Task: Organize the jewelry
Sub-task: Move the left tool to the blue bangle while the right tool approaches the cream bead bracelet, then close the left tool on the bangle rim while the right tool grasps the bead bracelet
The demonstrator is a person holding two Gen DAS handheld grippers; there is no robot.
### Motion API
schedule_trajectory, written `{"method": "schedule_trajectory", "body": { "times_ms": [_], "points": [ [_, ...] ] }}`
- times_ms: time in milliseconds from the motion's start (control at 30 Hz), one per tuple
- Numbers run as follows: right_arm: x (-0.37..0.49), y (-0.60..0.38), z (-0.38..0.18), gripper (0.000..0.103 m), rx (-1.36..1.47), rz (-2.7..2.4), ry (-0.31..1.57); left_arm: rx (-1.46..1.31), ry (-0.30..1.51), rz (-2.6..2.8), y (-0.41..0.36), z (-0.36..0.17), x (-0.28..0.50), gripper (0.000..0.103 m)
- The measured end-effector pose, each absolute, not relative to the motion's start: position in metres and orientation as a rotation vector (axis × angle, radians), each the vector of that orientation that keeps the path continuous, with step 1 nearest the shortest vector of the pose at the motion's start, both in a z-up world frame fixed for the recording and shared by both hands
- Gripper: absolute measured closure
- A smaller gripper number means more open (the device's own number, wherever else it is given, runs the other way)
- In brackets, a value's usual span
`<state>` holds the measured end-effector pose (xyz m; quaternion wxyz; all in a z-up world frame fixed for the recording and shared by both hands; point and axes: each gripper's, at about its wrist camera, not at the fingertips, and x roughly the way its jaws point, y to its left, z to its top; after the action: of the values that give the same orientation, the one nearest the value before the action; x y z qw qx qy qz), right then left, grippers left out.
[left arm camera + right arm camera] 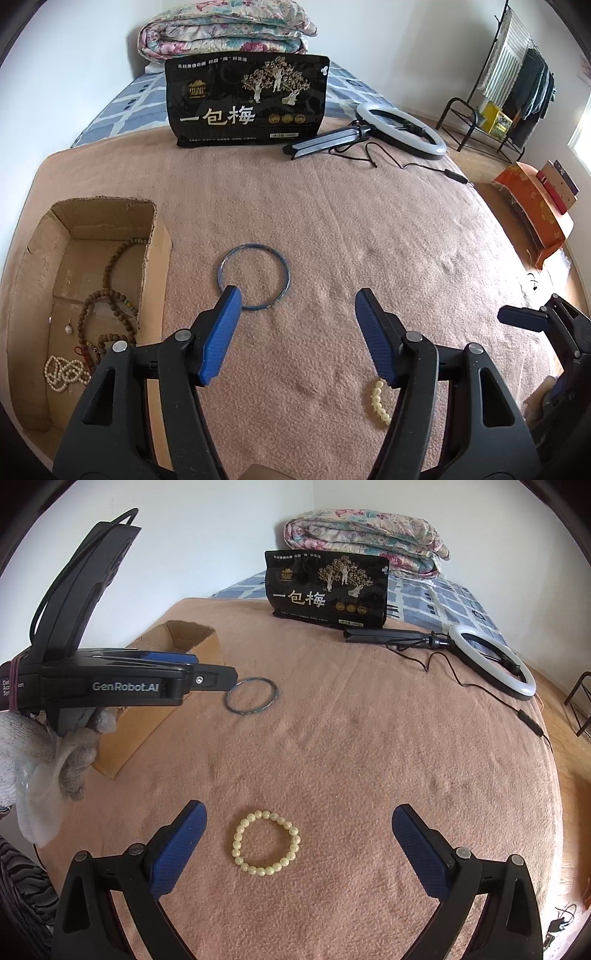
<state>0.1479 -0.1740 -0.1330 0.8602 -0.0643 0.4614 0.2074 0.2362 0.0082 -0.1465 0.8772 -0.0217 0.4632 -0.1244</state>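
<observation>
From the left wrist, my left gripper (297,295) tilts down over the pink fleece blanket (332,229), jaws open and empty; one fingertip overlaps the near rim of the thin blue metal bangle (254,276). Left of the bangle stands the open cardboard box (155,258) holding brown bead strands (107,306) and white pearls (64,373).

From the right wrist, my right gripper (299,818) angles down, jaws open, the cream beaded bracelet (266,843) lying flat between them, nearer than the bangle (251,695). A white-gloved hand (70,738) grips the left tool.
</observation>
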Motion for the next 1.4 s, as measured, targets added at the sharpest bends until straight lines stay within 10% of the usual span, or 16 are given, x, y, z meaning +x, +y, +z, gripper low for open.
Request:
{"method": "schedule_trajectory", "body": {
  "times_ms": [1400],
  "points": [
    [0.158, -0.154, -0.193, 0.012, -0.155, 0.496, 1.109, -0.054, 1.011, -0.039, 0.01, -0.233, 0.294, 0.023]
  ]
}}
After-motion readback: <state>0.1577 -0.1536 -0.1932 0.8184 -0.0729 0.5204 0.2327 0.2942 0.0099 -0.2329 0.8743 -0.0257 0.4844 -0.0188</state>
